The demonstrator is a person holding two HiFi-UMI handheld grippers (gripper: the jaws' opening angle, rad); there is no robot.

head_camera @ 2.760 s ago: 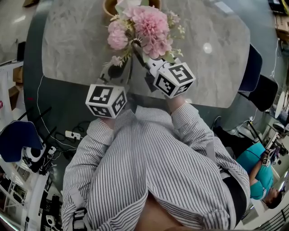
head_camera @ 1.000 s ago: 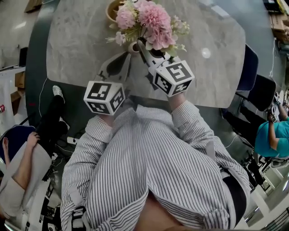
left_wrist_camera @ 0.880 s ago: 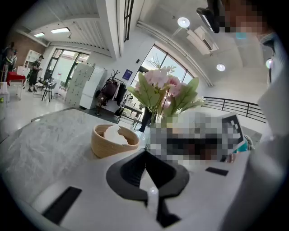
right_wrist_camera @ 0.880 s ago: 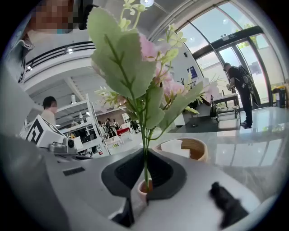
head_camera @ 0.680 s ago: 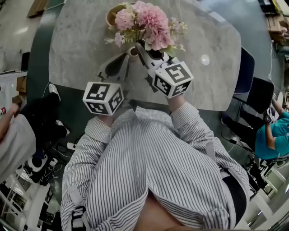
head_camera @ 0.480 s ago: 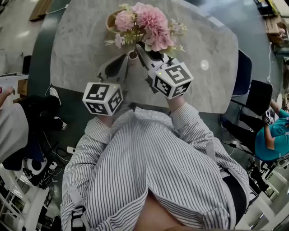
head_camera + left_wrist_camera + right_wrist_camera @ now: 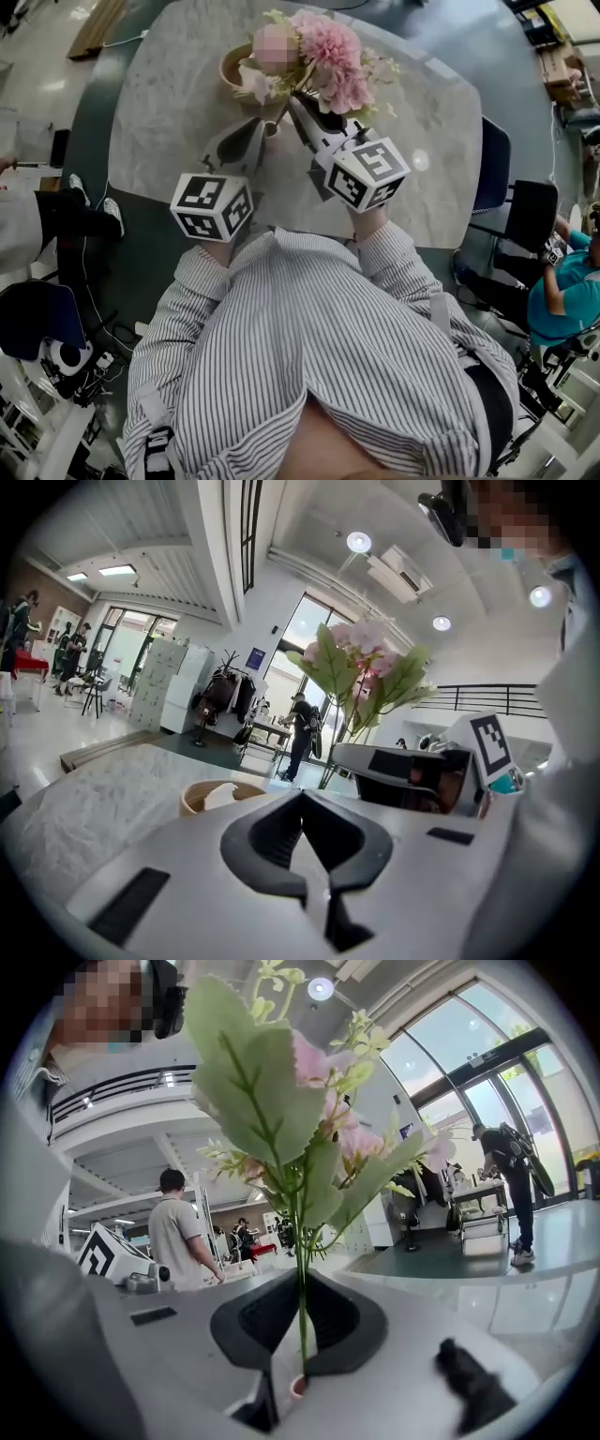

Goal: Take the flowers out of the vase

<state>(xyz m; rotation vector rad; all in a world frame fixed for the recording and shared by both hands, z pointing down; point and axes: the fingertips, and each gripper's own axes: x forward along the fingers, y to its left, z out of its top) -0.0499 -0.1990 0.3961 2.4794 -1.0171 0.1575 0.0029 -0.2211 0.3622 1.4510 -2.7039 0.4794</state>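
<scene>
Right gripper (image 7: 300,1330): you have it clamped on the thin green stem of the flowers (image 7: 336,64).
Flowers: upright above the marble counter (image 7: 159,103), beside the wooden bowl (image 7: 232,67).
Left gripper (image 7: 307,846): your jaws are pressed together, empty.
</scene>
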